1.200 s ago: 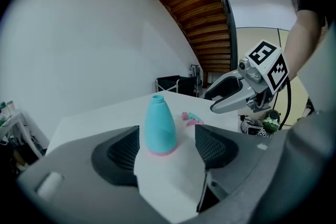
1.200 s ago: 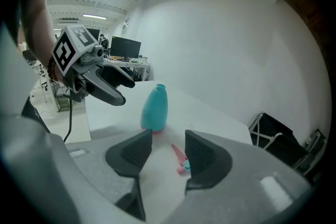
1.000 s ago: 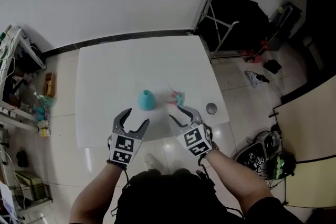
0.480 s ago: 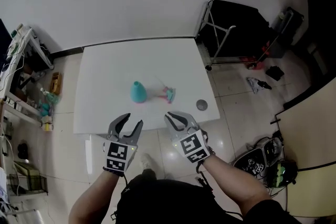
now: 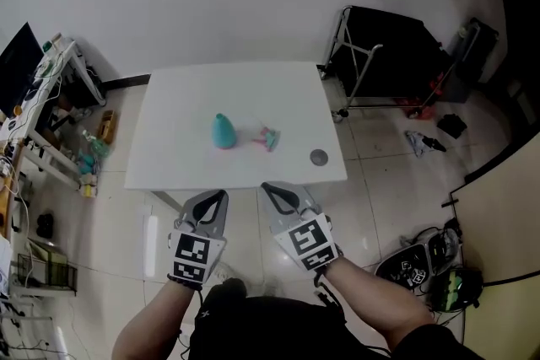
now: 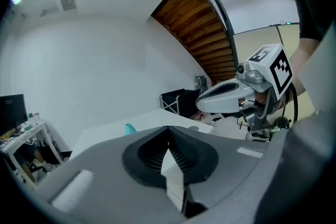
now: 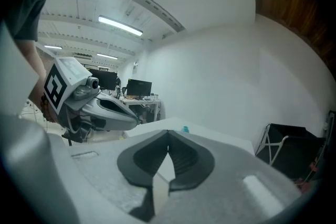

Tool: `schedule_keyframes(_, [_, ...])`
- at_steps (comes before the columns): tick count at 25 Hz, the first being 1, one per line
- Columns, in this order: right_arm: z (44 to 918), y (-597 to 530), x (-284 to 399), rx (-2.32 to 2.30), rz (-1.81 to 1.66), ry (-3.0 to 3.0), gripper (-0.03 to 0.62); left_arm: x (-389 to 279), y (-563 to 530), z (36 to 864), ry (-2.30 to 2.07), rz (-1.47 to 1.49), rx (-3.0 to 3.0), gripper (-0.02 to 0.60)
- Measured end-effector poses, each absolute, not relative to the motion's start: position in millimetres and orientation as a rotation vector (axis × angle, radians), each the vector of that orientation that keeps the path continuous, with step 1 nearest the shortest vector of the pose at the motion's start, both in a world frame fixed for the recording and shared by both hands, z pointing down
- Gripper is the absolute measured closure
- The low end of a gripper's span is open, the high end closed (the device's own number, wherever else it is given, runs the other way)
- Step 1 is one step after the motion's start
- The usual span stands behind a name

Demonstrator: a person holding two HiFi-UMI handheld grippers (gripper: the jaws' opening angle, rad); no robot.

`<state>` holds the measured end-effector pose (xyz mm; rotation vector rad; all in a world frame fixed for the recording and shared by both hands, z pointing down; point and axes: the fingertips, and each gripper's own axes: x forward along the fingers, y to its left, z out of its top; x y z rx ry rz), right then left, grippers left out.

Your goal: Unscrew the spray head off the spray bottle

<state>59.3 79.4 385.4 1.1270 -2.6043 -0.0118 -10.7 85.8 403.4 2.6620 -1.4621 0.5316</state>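
On the white table [image 5: 169, 156] a teal bottle [image 5: 223, 131] stands upright, and its pink-and-teal spray head [image 5: 267, 137] lies apart from it just to the right. Both grippers hang over the floor in front of the table's near edge, well short of either piece. My left gripper [image 5: 218, 196] is shut with nothing between its jaws, which have just been closing. So is my right gripper [image 5: 268, 190]. In the left gripper view the bottle [image 6: 129, 128] shows small beyond the shut jaws, with the right gripper [image 6: 231, 96] alongside. The right gripper view also catches the bottle [image 7: 185, 129].
A small grey round disc [image 5: 318, 157] lies near the table's right front corner. A black folding rack [image 5: 384, 42] stands behind the table at the right. Cluttered shelves [image 5: 51, 122] line the left side. Bags and gear [image 5: 426, 257] sit on the floor at the lower right.
Both grippers have drawn back from over the table's front edge toward the person and risen. Their jaws went from open to shut, empty. The bottle and spray head stayed put.
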Motion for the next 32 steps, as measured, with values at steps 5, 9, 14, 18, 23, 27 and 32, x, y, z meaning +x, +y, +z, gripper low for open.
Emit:
schedule_keyframes(5, [374, 100, 61, 1.168, 0.071, -2.636, 0.6, -8, 107, 392, -1.447, 0.53, 2.664, 0.565])
schedule_keyframes(9, [366, 112, 56, 1.188, 0.103, -2.648, 0.6, -9, 116, 388, -1.413, 0.52, 2.666, 0.565])
schedule_keyframes(14, [354, 122, 41, 1.215, 0.107, -2.653, 0.6, -15, 125, 379, -1.362, 0.493, 2.692, 0.565])
schedule_keyframes(18, [353, 129, 30, 1.225, 0.113, -2.645, 0.6, -22, 129, 374, -1.345, 0.472, 2.704, 0.565])
schedule_keyframes(23, [351, 130, 19, 1.235, 0.111, -2.635, 0.6, -31, 129, 365, -1.333, 0.43, 2.713, 0.565])
schedule_keyframes(27, [350, 133, 14, 1.241, 0.105, -2.63, 0.601, -35, 131, 362, -1.328, 0.419, 2.721, 0.565])
schedule_keyframes(32, [349, 135, 12, 1.247, 0.098, -2.627, 0.602, -38, 133, 361, -1.329, 0.416, 2.727, 0.565])
